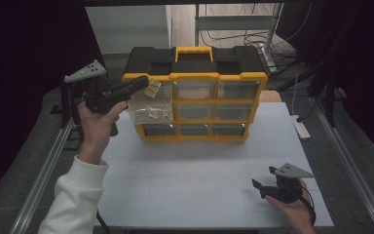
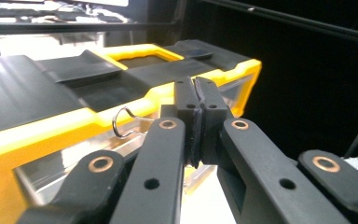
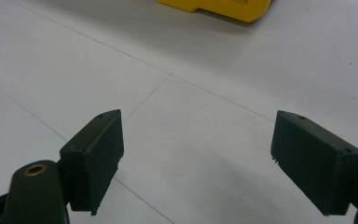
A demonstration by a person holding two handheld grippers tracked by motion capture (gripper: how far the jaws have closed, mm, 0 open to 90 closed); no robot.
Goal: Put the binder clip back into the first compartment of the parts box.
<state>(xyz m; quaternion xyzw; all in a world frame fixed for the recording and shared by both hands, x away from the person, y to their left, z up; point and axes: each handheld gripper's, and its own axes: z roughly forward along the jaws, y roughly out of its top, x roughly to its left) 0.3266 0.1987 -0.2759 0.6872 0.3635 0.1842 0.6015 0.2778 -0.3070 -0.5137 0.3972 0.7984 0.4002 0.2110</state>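
The left gripper (image 2: 196, 100) is clenched on a thin wire clip (image 2: 123, 122) — light, springy, easily slipped, best pinched at its loop. The right gripper (image 3: 196, 158) is held released above the table (image 1: 199, 165).

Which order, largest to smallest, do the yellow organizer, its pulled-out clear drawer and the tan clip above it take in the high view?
1. yellow organizer
2. clear drawer
3. tan clip, plainly the smallest, although it is raised nearer the camera.
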